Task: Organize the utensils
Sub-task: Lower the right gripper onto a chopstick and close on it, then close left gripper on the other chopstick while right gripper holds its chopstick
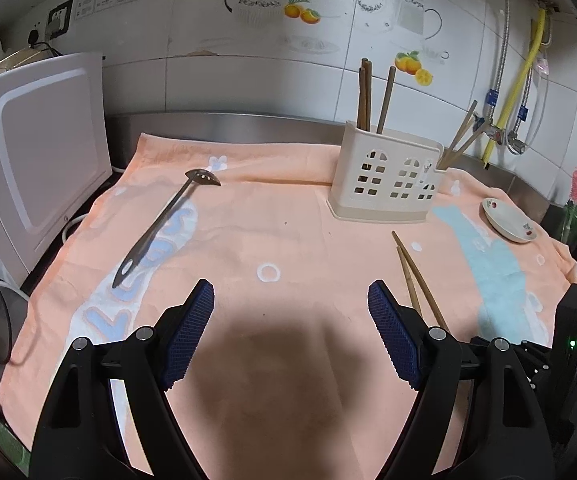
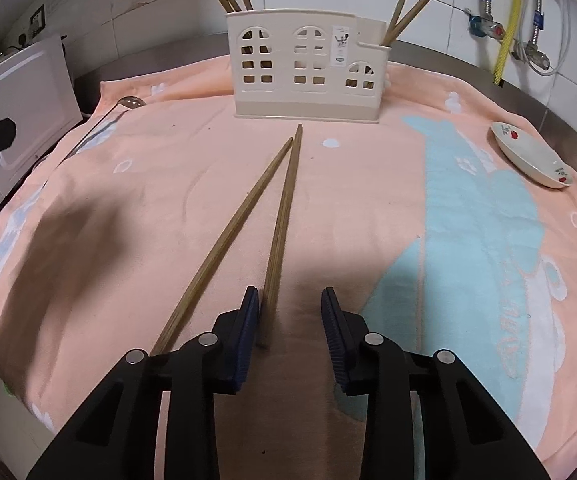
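A cream utensil holder (image 1: 384, 178) stands at the back of the peach towel (image 1: 288, 240), with brown chopsticks upright in its compartments; it also shows in the right wrist view (image 2: 308, 68). A metal slotted spoon (image 1: 164, 224) lies at the left of the towel. Two loose chopsticks (image 2: 256, 216) lie in a narrow V on the towel. My right gripper (image 2: 290, 300) is open and low; the near end of the right chopstick lies between its fingers, against the left pad. The other stick passes outside the left finger. My left gripper (image 1: 290, 292) is open and empty above the towel.
A small white dish (image 1: 508, 220) with a red print sits at the towel's right edge (image 2: 532, 156). A white appliance (image 1: 36, 152) stands at the left. Tiled wall, pipes and a yellow hose (image 1: 520, 84) are behind.
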Demonstrator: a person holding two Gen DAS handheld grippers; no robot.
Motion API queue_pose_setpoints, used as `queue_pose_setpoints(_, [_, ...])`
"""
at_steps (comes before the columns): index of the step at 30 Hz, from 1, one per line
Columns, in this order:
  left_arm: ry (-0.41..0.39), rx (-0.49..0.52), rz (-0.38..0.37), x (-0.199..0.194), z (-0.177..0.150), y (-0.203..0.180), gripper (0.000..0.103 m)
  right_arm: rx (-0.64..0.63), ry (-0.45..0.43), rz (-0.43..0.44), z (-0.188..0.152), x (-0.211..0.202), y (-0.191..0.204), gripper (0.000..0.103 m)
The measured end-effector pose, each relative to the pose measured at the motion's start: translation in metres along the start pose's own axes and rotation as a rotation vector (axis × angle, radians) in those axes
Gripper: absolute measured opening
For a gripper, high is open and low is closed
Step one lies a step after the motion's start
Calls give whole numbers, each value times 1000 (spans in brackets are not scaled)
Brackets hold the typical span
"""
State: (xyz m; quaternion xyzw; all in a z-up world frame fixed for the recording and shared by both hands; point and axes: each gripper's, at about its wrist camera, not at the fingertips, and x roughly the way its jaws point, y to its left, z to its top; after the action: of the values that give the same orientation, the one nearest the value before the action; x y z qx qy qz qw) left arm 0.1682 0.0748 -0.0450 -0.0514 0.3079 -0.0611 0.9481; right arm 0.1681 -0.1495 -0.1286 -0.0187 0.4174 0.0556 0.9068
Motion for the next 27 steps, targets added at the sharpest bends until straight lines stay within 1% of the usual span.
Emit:
queue_pose_setpoints(3, [6, 2, -6, 0, -3, -3, 79, -10, -1, 16, 0, 1, 4, 26])
queue_pose_setpoints(5, [10, 5, -4, 0, -5, -4, 79, -18, -3, 27, 0, 1, 6, 20])
queue_pose_setpoints(10, [26, 11, -21, 1, -11, -9, 79, -11, 0, 36, -1, 5, 5, 16])
queue_pose_setpoints(14, [45, 22, -41, 4, -17, -17, 78, -9, -2, 37, -1, 5, 2, 8])
queue_pose_setpoints(21, [96, 49, -89, 12, -34, -38, 78, 14, -15, 48, -2, -2, -9, 7])
queue_pose_setpoints(27, [137, 77, -161, 19, -52, -61, 75, 36, -61, 68, 0, -21, -23, 6])
